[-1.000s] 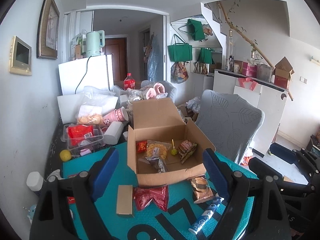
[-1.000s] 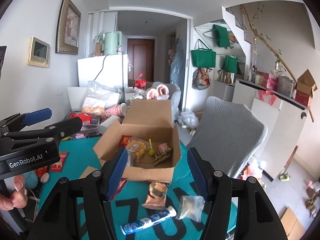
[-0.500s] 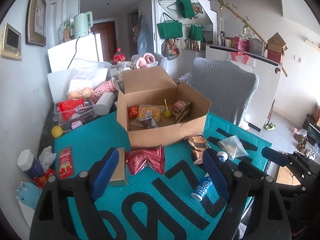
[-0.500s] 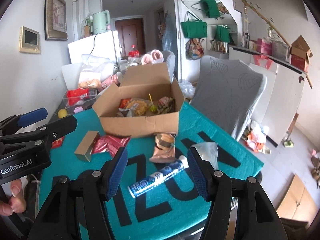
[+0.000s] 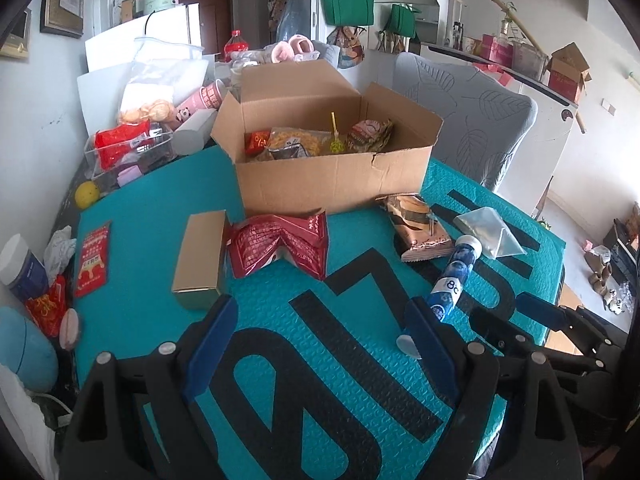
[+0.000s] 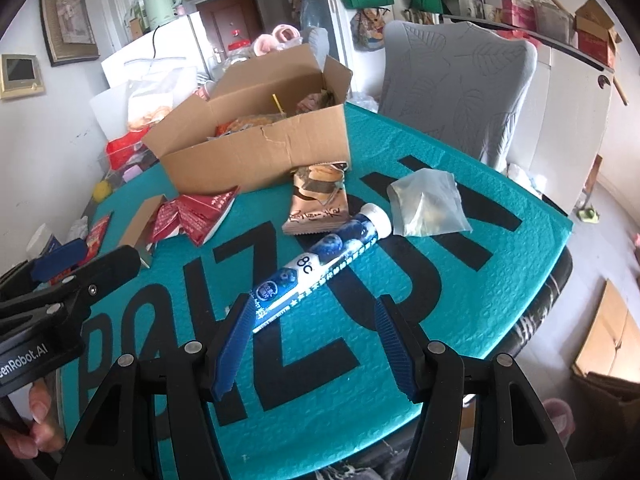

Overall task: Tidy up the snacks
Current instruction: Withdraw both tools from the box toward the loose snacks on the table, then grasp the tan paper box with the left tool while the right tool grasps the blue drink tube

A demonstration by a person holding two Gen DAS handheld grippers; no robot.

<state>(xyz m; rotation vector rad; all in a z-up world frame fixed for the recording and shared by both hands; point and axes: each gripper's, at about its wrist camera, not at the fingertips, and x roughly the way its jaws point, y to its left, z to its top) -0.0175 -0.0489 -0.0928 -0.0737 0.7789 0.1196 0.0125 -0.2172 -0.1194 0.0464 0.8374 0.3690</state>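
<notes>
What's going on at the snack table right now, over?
Both grippers, left and right, open and empty, right's jaws just widening. Blue tube lies right ahead of it; cardboard box part-filled. Path clear.

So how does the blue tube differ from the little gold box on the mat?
The blue tube is round and printed with blueberries, with a white cap; the gold box is flat-sided and plain. The tube lies slantwise near the right gripper; the box lies further left, touching the red packet. Both lie flat on the teal mat, outside the carton.
</notes>
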